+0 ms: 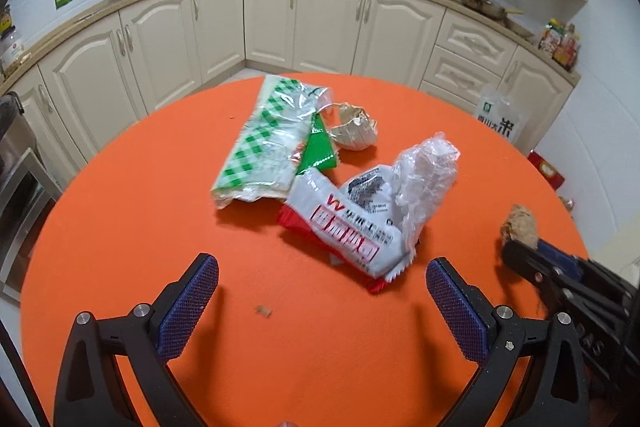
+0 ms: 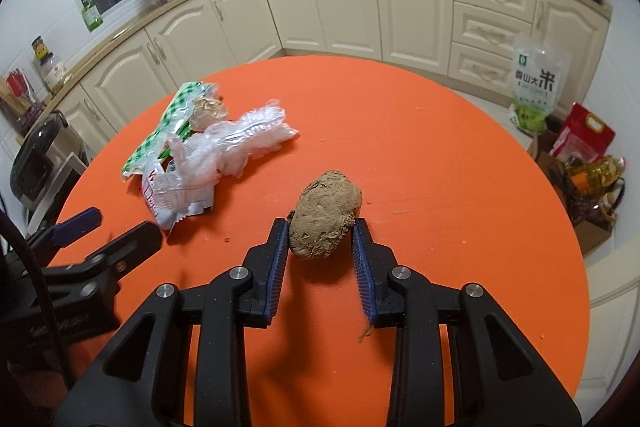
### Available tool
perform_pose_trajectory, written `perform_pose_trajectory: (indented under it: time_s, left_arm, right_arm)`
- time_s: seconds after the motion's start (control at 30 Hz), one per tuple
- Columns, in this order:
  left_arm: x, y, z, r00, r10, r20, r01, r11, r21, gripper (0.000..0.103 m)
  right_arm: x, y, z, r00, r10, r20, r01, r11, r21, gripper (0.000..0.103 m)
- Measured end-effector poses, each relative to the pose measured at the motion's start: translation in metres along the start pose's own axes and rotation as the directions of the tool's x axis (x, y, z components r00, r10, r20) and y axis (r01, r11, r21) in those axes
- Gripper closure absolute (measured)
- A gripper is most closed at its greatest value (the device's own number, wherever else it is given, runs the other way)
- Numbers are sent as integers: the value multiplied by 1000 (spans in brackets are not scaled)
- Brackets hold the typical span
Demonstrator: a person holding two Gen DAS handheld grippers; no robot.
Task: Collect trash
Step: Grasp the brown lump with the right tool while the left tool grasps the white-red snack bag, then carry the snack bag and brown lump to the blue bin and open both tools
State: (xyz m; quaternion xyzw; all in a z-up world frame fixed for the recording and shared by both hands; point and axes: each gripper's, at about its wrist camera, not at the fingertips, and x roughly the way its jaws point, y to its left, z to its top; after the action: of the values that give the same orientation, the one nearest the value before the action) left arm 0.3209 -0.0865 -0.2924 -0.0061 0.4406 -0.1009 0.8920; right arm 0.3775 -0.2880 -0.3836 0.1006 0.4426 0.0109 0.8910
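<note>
A brown crumpled paper wad [image 2: 325, 213] sits between the blue pads of my right gripper [image 2: 321, 227], which is shut on it just above the orange round table [image 2: 440, 167]. The left wrist view shows the same wad [image 1: 520, 223] at the right edge, in the right gripper's [image 1: 516, 247] tips. My left gripper [image 1: 322, 277] stands open with nothing between its fingers, close in front of a trash pile: a white and red wrapper [image 1: 352, 223], crumpled clear plastic [image 1: 428, 175], a green checked bag [image 1: 268, 139] and a torn paper cup [image 1: 356, 127].
Cream kitchen cabinets [image 1: 280, 23] curve around behind the table. A rice bag [image 2: 536, 83] and a box of bottles and packets [image 2: 580, 167] stand on the floor at the right. A dark appliance [image 2: 36, 159] stands at the left. A small scrap [image 1: 264, 311] lies near the left gripper.
</note>
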Motion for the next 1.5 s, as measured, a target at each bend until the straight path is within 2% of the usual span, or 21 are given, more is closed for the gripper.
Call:
perform_pose_trajectory:
  time_s: [0.13, 0.23, 0.33, 0.53, 0.6, 0.67, 0.77, 0.83, 0.87, 0.9, 0.97, 1.03, 1.1, 1.13, 1.17, 1.2, 1.37, 1.5]
  left_arm:
    - [23, -5, 12, 1000, 11, -23, -11, 1000, -3, 1]
    - [28, -5, 15, 1000, 29, -7, -29, 1000, -9, 8]
    - [28, 2, 10, 1000, -4, 12, 5, 1000, -30, 16]
    - [18, 27, -7, 999, -20, 41, 22, 999, -34, 36]
    - [17, 34, -11, 998, -23, 50, 25, 999, -37, 51]
    - [12, 42, -16, 998, -26, 50, 27, 999, -39, 60]
    - [9, 52, -18, 998, -53, 36, 55, 998, -43, 59]
    - [6, 51, -17, 998, -48, 28, 49, 998, -38, 45]
    - [8, 49, -16, 1000, -21, 22, 22, 999, -32, 24]
    - [9, 47, -13, 1000, 4, 22, -4, 999, -32, 12]
    - [13, 46, -10, 999, 23, 25, -22, 999, -42, 14]
    - [11, 47, -5, 999, 18, 42, -16, 998, -60, 26]
    - [9, 57, -5, 998, 14, 59, -8, 995, -97, 45]
    - [9, 59, -7, 998, 9, 62, -3, 995, -101, 49]
    - [8, 64, -8, 998, 5, 65, 2, 994, -111, 61]
    - [8, 68, -9, 998, -2, 65, 9, 993, -114, 68]
    - [4, 83, -16, 997, -42, 64, 49, 992, -116, 85]
    - [-1, 92, -20, 996, -57, 63, 64, 991, -113, 85]
  right_arm:
    - [0, -5, -1, 1000, 9, 2, -9, 1000, 11, 73]
    - [0, -7, 0, 1000, 10, 3, -10, 1000, 11, 73]
    - [-1, -9, 1, 1000, 11, 6, -11, 1000, 13, 73]
    - [1, -11, 1, 1000, 14, 1, -14, 1000, 13, 73]
    - [0, -10, 0, 1000, 25, 0, -25, 1000, 15, 73]
    - [0, -8, 0, 1000, 21, -1, -21, 1000, 10, 73]
    - [0, -6, -2, 1000, 22, -1, -22, 1000, 10, 73]
    - [1, -7, -1, 1000, 25, -3, -25, 1000, 9, 73]
    - [1, -6, -1, 1000, 27, -4, -27, 1000, 9, 73]
    - [1, -6, -1, 1000, 27, -4, -27, 1000, 7, 73]
    - [0, -4, 0, 1000, 29, -3, -29, 1000, 1, 73]
    - [-1, -3, 0, 1000, 27, 0, -27, 1000, -3, 73]
    - [-1, -4, 1, 1000, 25, -1, -25, 1000, -1, 73]
    - [-1, -4, 1, 1000, 23, 0, -23, 1000, -1, 73]
    - [-1, -5, 1, 1000, 22, 0, -22, 1000, -1, 73]
    - [-1, -6, 1, 1000, 22, 0, -22, 1000, 0, 73]
    - [-1, -2, -1, 1000, 25, -5, -25, 1000, -1, 73]
    - [-2, 2, -3, 1000, 29, -6, -29, 1000, -9, 73]
